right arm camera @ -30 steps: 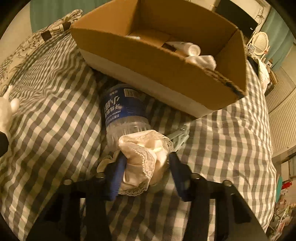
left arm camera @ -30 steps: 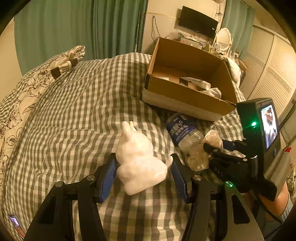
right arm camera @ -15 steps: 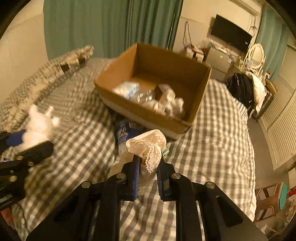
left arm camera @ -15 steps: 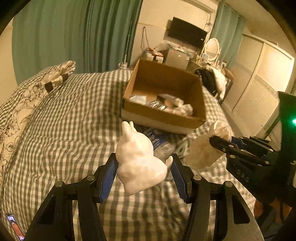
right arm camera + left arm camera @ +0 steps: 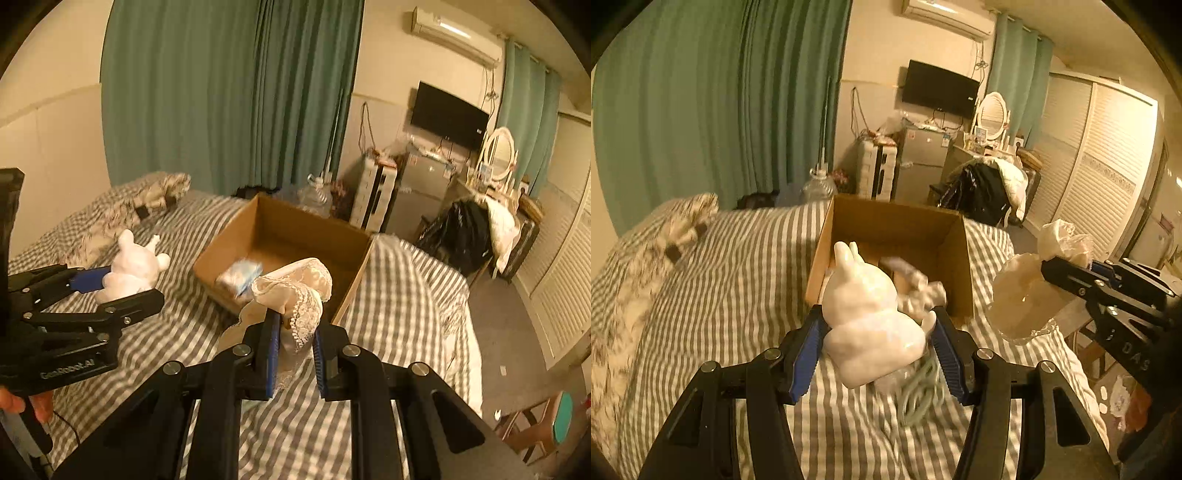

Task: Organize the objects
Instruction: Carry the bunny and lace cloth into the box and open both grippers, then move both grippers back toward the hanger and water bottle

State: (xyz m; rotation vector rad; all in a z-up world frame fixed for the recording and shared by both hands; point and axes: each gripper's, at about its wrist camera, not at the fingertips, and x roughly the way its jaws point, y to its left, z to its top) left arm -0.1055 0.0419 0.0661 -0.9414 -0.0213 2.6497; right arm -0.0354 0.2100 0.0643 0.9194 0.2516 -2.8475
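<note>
Two grippers above the bed (image 5: 738, 288): left gripper (image 5: 875, 345) jaws clamp a white rabbit figurine (image 5: 871, 314); right gripper (image 5: 293, 354) jaws pinch a lace cloth (image 5: 299, 295).

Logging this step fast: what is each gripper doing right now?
Left gripper: closed on the white rabbit figurine.
Right gripper: closed on the lace-trimmed cloth.

A glossy white ceramic rabbit figurine (image 5: 871, 317) is held off the checked bed, ears pointing away toward the far side. A cream lace-trimmed cloth (image 5: 299, 295) hangs bunched, also raised. Beyond both, an open brown cardboard box (image 5: 354, 280) sits on the bed, containing several pale items.
</note>
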